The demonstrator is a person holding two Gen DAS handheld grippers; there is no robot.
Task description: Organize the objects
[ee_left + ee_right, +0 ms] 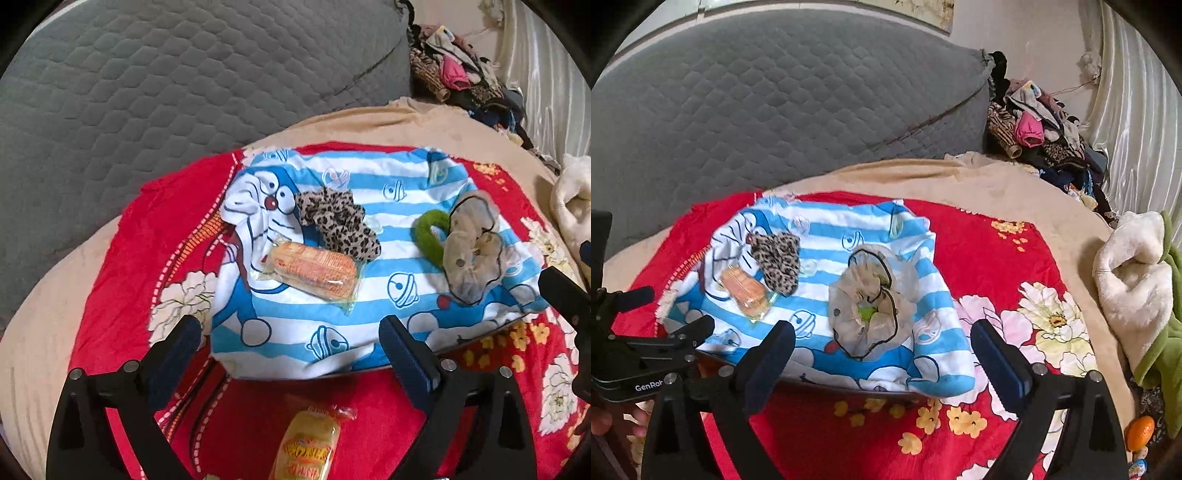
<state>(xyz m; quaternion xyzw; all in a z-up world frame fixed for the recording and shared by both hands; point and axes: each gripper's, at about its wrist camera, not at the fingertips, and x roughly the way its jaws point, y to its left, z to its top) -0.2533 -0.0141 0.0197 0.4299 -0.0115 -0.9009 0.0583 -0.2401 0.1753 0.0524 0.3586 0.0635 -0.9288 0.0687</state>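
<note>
A blue-and-white striped Doraemon cloth (332,325) (827,236) lies over a tray on a red floral blanket. On it lie a leopard scrunchie (338,225) (777,260), an orange wrapped snack (314,269) (744,290), a green scrunchie (430,232) and a grey sheer scrunchie (472,251) (871,306). A yellow snack packet (310,443) lies on the blanket near me. My left gripper (291,343) is open and empty at the cloth's near edge. My right gripper (882,347) is open and empty just before the grey scrunchie.
A grey quilted mattress (166,92) stands behind. A pile of clothes (1041,133) sits at the back right. A cream and green blanket (1137,280) lies right. An orange egg toy (1141,432) is at lower right. The left gripper shows in the right wrist view (646,343).
</note>
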